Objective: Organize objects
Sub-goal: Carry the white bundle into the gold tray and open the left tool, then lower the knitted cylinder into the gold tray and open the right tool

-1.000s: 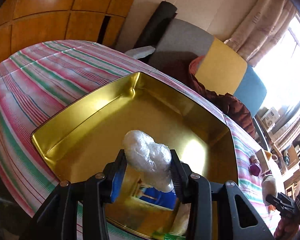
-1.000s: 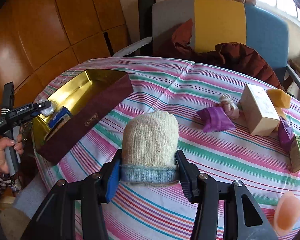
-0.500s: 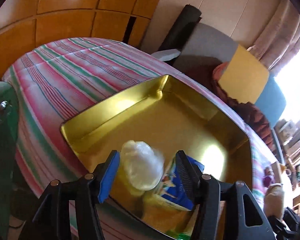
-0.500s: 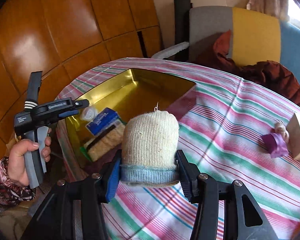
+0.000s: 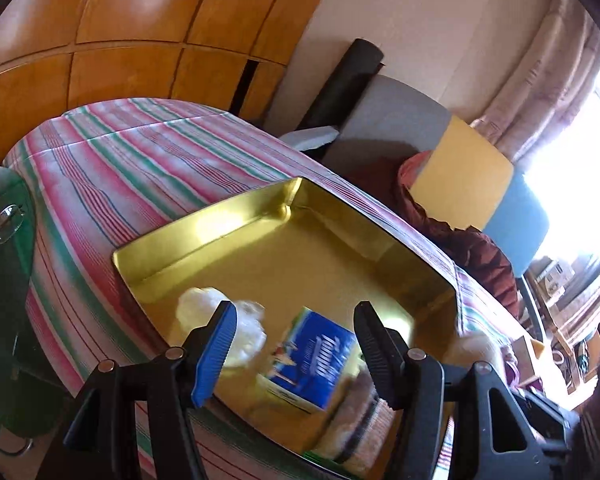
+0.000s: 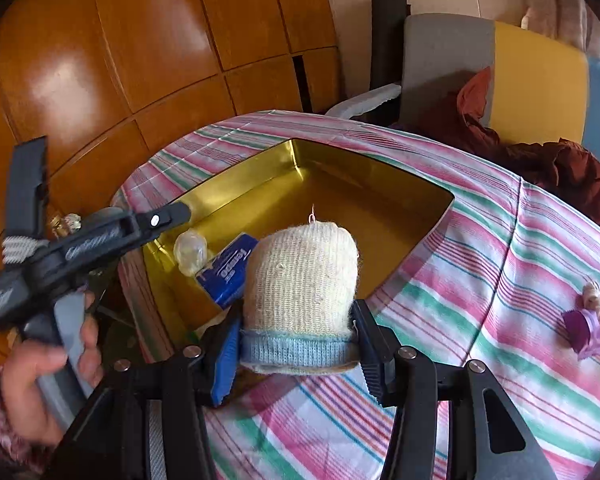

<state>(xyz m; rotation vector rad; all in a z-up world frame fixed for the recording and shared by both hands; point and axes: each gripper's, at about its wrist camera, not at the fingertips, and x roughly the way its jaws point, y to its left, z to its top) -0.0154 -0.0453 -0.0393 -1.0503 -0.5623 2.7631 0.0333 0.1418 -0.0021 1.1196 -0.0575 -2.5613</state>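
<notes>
The right tongs (image 6: pixel 296 344) are clenched on a knitted sock (image 6: pixel 300 280), gripping its blue cuff with the cream toe pointing forward and up, along the line of the fingers. The gold tin (image 6: pixel 364 168) lies straight ahead and slightly left of it on the striped tabletop (image 6: pixel 480 280), so the right hand looks the one to deliver. The left tongs (image 5: pixel 292 344) are released and empty, hovering at the tin's near edge. In the tin, at that near end: a clear plastic wad (image 5: pixel 220 320), a blue packet (image 5: pixel 316 360) just beside it, and something pale and woven, partly hidden. The far part of the tin is bare, room enough, I judge, for the sock
</notes>
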